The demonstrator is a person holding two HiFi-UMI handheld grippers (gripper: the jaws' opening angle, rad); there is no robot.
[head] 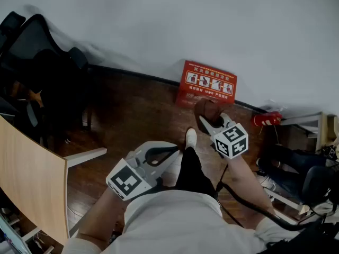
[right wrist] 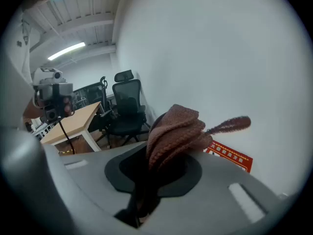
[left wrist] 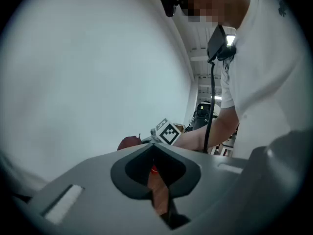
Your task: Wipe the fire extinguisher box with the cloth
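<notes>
The red fire extinguisher box (head: 206,84) stands on the wooden floor against the white wall; the right gripper view shows its edge (right wrist: 230,155). My right gripper (head: 208,121) hangs just in front of it, shut on a folded brown cloth (head: 205,109). The cloth (right wrist: 173,131) bulges out of the jaws of my right gripper (right wrist: 156,165), with a loose tail to the right. My left gripper (head: 163,153) is lower, near the person's leg, jaws together and holding nothing. In its own view my left gripper (left wrist: 155,177) shows only a thin slit of floor, with the cloth (left wrist: 129,142) beyond.
A black office chair (head: 47,73) stands at the far left beside a light wooden desk (head: 26,189). A red object (head: 266,119) lies by the wall at right, near a low white rack (head: 304,121). The person's white shoe (head: 190,138) is between the grippers.
</notes>
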